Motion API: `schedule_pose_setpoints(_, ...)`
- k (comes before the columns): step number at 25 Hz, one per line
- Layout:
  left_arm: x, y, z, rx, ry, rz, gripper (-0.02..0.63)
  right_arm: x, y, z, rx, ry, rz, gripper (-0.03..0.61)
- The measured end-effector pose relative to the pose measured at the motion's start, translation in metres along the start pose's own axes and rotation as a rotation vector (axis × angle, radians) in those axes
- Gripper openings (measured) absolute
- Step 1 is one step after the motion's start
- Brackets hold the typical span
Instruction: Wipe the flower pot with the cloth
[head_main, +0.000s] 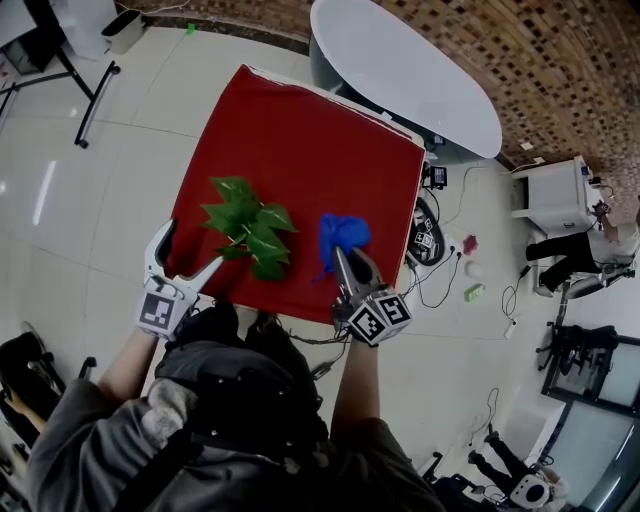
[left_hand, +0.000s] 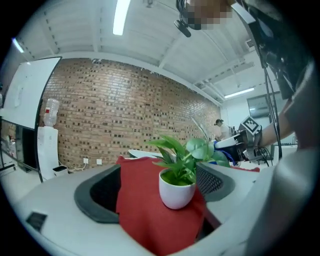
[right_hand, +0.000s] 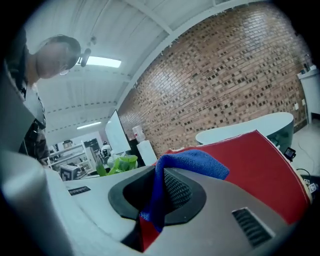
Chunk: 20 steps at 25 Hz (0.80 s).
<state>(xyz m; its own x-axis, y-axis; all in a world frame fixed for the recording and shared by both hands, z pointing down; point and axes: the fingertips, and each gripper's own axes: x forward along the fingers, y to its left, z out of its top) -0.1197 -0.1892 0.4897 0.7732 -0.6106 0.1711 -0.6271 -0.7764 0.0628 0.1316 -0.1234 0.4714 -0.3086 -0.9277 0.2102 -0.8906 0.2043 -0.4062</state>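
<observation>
Bench (head_main: 300, 140) red. Cloth (head_main: 343, 232) bright blue. Flower pot (left_hand: 176, 189) plain white, leaves (head_main: 248, 225) green. Left tongs (head_main: 195, 245), right tongs (head_main: 345, 260) pale grey, cubes black-and-white squares. Brick wall (head_main: 560, 60) speckled brown.

Grey sleeves (head_main: 70, 440), perhaps; white marker-cubed tools (head_main: 190, 247) (head_main: 340, 254)

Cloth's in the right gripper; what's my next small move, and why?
Probably close the left gripper on the white flower pot to steady it: it stands between the open fingers, while the right gripper pinches the blue cloth beside it.
</observation>
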Motion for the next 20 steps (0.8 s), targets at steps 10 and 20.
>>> schedule_pose_setpoints(10, -0.069, -0.067, 0.056, 0.093, -0.139, 0.111, 0.261, -0.106, 0.016, -0.004, -0.092, -0.067, 0.061, 0.061)
schedule_pose_setpoints(20, -0.142, -0.208, 0.082, 0.116, -0.199, 0.13, 0.023, -0.268, 0.049, -0.009, -0.125, -0.135, 0.056, 0.061)
